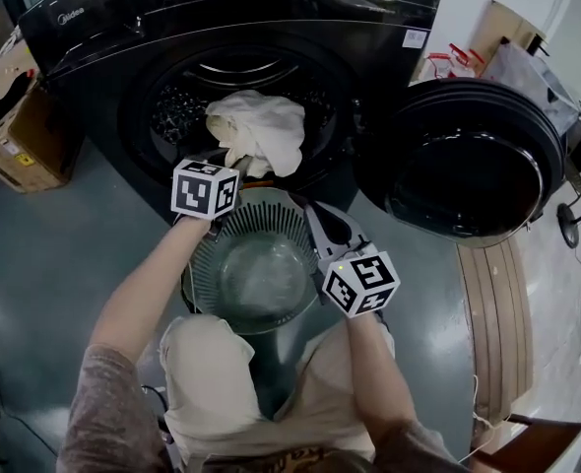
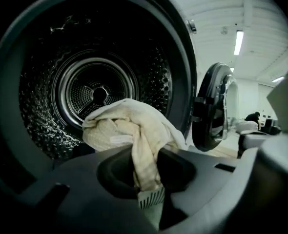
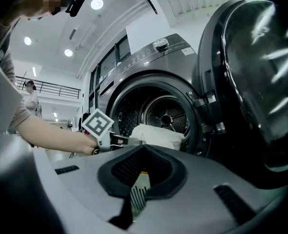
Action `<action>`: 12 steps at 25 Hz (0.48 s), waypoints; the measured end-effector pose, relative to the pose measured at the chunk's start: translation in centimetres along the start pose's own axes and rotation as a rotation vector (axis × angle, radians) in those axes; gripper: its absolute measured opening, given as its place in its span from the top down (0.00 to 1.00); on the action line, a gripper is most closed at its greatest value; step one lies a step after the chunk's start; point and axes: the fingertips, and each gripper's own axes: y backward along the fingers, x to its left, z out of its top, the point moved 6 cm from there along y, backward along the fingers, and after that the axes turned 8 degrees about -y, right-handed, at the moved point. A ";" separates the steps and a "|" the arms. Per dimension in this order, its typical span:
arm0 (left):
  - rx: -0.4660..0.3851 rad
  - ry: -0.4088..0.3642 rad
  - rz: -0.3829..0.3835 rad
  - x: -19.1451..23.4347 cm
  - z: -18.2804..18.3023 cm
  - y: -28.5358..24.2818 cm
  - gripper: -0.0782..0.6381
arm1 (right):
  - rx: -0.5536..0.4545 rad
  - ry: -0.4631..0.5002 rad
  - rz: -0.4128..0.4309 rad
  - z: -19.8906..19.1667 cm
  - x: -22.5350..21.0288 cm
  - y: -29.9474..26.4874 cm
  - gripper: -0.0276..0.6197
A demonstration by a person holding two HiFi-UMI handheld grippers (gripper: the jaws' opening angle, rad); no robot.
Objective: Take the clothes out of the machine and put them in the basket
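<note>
Cream, soft bunched cloth [image 1: 261, 131] sits at the mouth of the black front-loading washing machine [image 1: 103, 37], half out over the lower lip of the opening. The left gripper [image 1: 237, 168] has its jaws closed on this cloth: in the left gripper view a twisted fold of the fabric runs down between the pads and is pinched there, while the rest of the bundle rises just ahead of and above the jaw tips. Beyond the cloth, straight ahead of the left gripper, lies the shiny perforated steel drum [image 2: 95, 89]. The round dark glass door [image 1: 468, 161] hangs open off to that gripper's right.

Below and behind the left gripper's jaws stands the round grey-green plastic basket with a slatted wall [image 1: 261, 223]; the cloth is not in it. The right gripper [image 1: 314, 210] hovers above the basket's right rim, lower than the left one and apart from it, pointing toward the machine opening. Its jaws are together with nothing between them, and the cloth lies well ahead of its tips. A brown cardboard box [image 1: 20, 136] stands on the glossy grey floor [image 1: 44, 254], far to the left of the left gripper
</note>
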 end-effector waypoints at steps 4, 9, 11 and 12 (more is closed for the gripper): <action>0.001 -0.028 -0.045 -2.2 -0.7 3.9 0.78 | -0.019 0.004 -0.030 -0.1 -0.8 0.1 0.96; 0.009 -0.084 -0.116 -5.2 -1.0 8.9 0.78 | -0.085 -0.054 -0.085 0.6 -2.0 0.4 0.96; 0.009 -0.085 -0.139 -6.2 -1.1 10.7 0.78 | -0.087 -0.051 -0.081 0.7 -2.1 0.4 0.96; 0.010 -0.080 -0.147 -6.5 -1.2 11.5 0.78 | -0.080 -0.045 -0.076 0.6 -2.0 0.3 0.96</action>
